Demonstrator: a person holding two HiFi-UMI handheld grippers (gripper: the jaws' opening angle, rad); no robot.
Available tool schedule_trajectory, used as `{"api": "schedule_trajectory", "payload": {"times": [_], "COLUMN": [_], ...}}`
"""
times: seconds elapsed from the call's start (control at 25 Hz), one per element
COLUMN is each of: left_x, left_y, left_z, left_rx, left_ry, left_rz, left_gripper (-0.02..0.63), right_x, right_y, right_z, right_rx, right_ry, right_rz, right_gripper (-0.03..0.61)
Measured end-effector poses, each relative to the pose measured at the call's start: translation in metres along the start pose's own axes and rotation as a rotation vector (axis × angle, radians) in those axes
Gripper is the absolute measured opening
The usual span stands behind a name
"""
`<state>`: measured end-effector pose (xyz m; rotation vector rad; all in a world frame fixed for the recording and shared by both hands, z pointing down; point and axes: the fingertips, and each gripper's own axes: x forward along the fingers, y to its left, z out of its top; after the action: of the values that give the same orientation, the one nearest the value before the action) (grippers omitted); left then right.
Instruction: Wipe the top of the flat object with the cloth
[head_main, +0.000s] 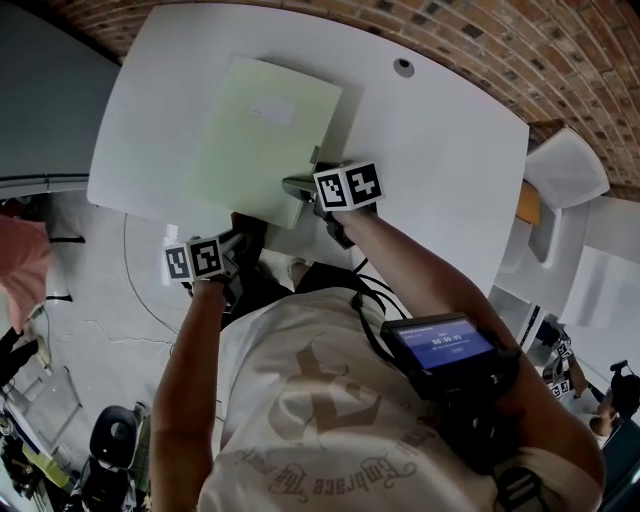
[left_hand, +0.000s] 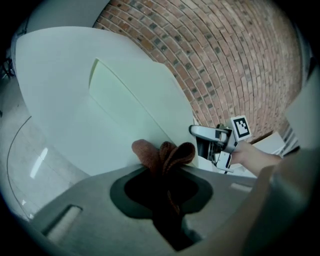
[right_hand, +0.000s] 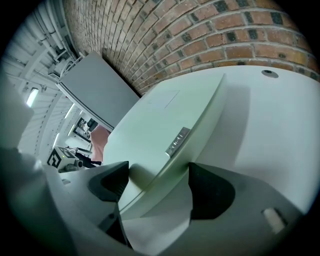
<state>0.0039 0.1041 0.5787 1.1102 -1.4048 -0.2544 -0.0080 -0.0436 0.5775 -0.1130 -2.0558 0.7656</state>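
Folder (head_main: 262, 130) lies on the table (head_main: 440, 170), near corner pinched in my right gripper (right_hand: 155, 185). My left gripper (left_hand: 165, 172) grips the cloth (left_hand: 162, 152) off the table's edge. Wiping hasn't begun, I reckon.

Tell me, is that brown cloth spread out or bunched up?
Bunched up: the cloth pokes out in rounded folds from the left gripper, pinched between its jaws.

Pale green board (head_main: 262, 130) on table (head_main: 450, 130); crumpled brown cloth (left_hand: 162, 155)
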Motion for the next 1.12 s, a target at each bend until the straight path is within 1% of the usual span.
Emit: {"api": "schedule_trajectory", "payload": {"times": [0.24,0.36,0.44,0.76,1.12], "left_x": [-0.014,-0.023,-0.028,-0.043,-0.069], "left_y": [0.019,0.029,0.036,0.054,0.081], "left_z": [0.016,0.027,0.032,0.049,0.071], "left_rx": [-0.035,-0.066,-0.078,-0.023,0.006], "left_ry": [-0.048,-0.075,-0.079,-0.017,0.003], "left_rz": [0.007,-0.003,-0.012,-0.049,-0.062], "left_gripper": [0.075,0.075,0.075,0.075,0.075], "right_x": [-0.001,-0.001,-0.001,0.002,0.003], "right_y": [-0.003,-0.005,-0.005,-0.004,-0.003], "right_z": [-0.001,-0.001,-0.001,0.000,-0.003], "right_rx": [-0.004,0.003,0.005,0.013,0.028], "right_ry": [0.017,0.030,0.040,0.056,0.063], "right_rz": [0.014,0.022,0.034,0.051,0.045], "right_gripper": [0.387,0.388,0.389,0.389,0.387]}}
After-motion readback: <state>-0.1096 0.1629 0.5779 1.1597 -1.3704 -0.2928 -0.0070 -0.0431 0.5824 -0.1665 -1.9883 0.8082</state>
